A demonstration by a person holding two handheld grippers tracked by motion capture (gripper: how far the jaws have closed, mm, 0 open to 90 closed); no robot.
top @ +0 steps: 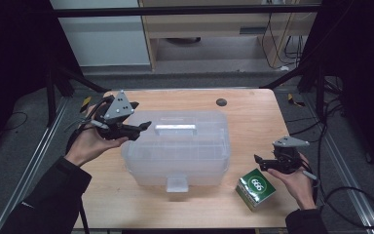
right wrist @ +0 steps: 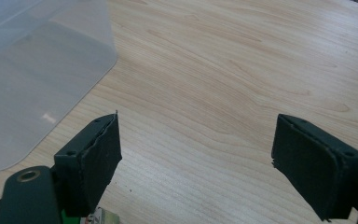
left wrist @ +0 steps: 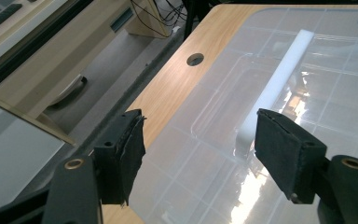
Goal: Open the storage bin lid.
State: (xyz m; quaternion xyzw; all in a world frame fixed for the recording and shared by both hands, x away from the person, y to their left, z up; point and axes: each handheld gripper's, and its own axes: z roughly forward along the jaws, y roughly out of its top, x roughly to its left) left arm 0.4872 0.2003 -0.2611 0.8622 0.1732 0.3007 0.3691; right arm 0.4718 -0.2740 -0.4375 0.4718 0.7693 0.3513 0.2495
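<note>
A clear plastic box (top: 177, 148) with a white handle (top: 175, 128) on its lid sits mid-desk, its front latch toward the near edge. A green carton (top: 256, 188) lies just off the box's near right corner, close to the desk's (top: 253, 112) near edge. The left tool (top: 136, 129) hangs over the box's left end, jaws wide apart and holding nothing. The right tool (top: 263, 163) hovers just beyond the carton, jaws likewise spread and empty.

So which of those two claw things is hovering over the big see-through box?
The left gripper: its open jaws hang above the clear box's lid by the white handle. The right gripper sits beside the green carton.
</note>
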